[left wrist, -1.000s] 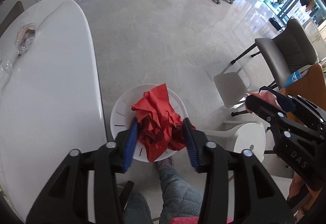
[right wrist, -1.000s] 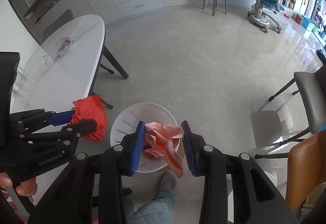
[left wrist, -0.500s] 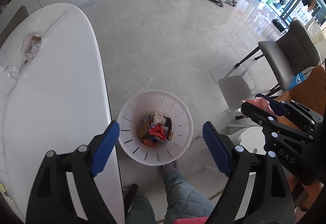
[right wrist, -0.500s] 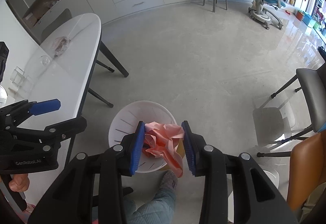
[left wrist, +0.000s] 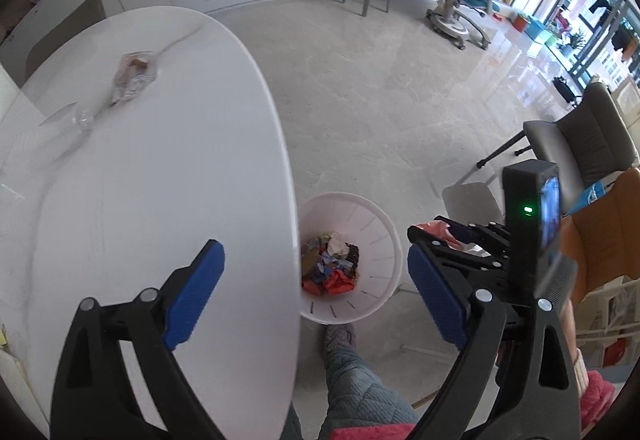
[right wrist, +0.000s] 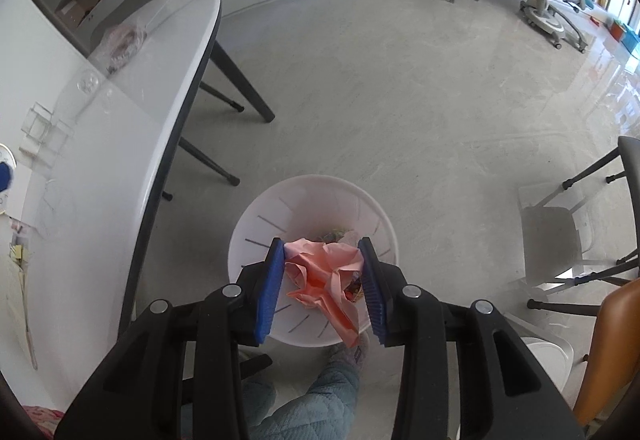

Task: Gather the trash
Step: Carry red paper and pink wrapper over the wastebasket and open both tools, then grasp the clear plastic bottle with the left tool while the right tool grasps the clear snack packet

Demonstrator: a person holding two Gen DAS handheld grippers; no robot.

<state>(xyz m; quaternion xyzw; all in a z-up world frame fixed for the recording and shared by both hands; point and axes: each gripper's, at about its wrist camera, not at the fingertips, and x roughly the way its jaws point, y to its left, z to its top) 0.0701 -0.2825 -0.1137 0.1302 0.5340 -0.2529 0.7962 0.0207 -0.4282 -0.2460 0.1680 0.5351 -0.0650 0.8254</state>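
hanging between the right gripper (right wrist: pixel 325 282) fingers at lower centre of the right wrist frame, the crumpled pink paper (right wrist: pixel 325 276) sits directly over the white bin (right wrist: pixel 256 216), long tail pointing down; the jaws are easing apart, pads still touching it. left gripper (left wrist: pixel 316 300) fingers are spreading wide with nothing between them, over the counter (left wrist: pixel 160 168) edge beside the bin.

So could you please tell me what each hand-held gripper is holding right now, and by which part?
The right hand-held gripper pinches crumpled pink paper across its bunched middle as its jaws begin opening. The left hand-held gripper, jaws opening, holds nothing.
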